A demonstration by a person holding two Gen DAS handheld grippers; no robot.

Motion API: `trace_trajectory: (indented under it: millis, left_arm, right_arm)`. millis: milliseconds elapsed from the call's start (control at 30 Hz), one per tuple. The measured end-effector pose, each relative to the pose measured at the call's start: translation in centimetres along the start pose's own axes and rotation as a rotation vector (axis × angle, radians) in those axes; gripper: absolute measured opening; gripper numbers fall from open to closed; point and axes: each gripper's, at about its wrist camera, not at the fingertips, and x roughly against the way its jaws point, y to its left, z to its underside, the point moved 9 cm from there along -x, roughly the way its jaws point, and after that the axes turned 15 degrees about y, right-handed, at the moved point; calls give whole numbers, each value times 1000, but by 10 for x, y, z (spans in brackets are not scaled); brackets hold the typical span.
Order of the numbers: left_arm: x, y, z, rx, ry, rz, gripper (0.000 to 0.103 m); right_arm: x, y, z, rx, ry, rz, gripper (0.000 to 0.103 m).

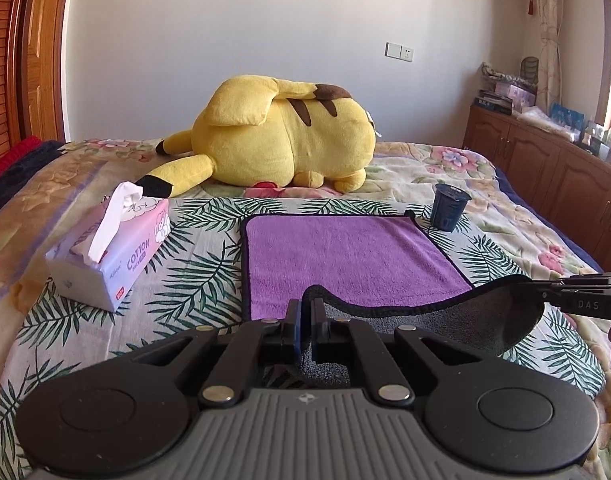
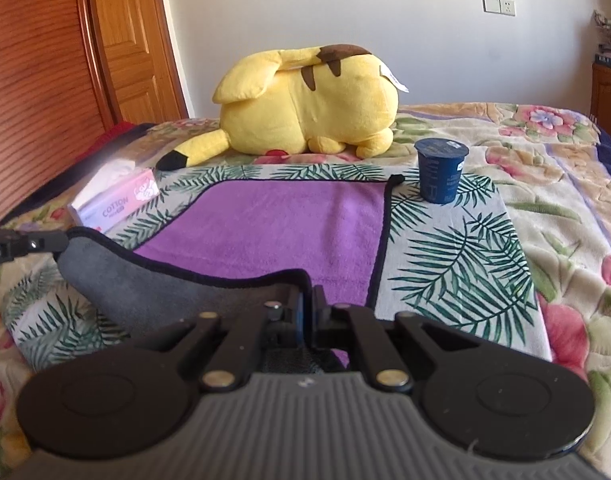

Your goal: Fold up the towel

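The left gripper [image 1: 304,312] has its two fingers pressed together on the near edge of the towel [image 1: 345,256], pinching one near corner and lifting it. The right gripper [image 2: 307,300] does the same at the other near corner, its fingers squeezed tight on the black trim. Between the two grippers the lifted edge of the towel hangs in a curve and shows its grey underside. The rest of the towel lies flat with its purple side up, on a leaf-pattern cloth [image 2: 457,264] that is spread on the flowery bedspread [image 2: 561,184]. A dark blue cup [image 2: 441,170] stands upright on the leaf cloth just beside the far right corner of the towel, close to the small black loop at that corner. A pink and white tissue box [image 1: 109,248] sits to the left of the towel, with a white tissue sticking out of its top. Past the far edge of the towel a big yellow plush toy [image 1: 281,136] lies on the bed, with its back to the towel. Further right of the towel, past the edge of the bed, stands a wooden cabinet [image 1: 545,160] with things piled on top.
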Motion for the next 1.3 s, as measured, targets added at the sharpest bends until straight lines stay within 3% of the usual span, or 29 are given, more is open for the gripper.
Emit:
trace_trajectory:
  millis: [500,1300]
  left_arm:
    - [-21,3,-29,-28,-8,7,0]
    - [-8,-4,-81,-94,-78,-23,0]
  right_arm:
    - [-11,-3,-25,62,-29,31,4]
    - [0,-9,-75,117,-117,61,4]
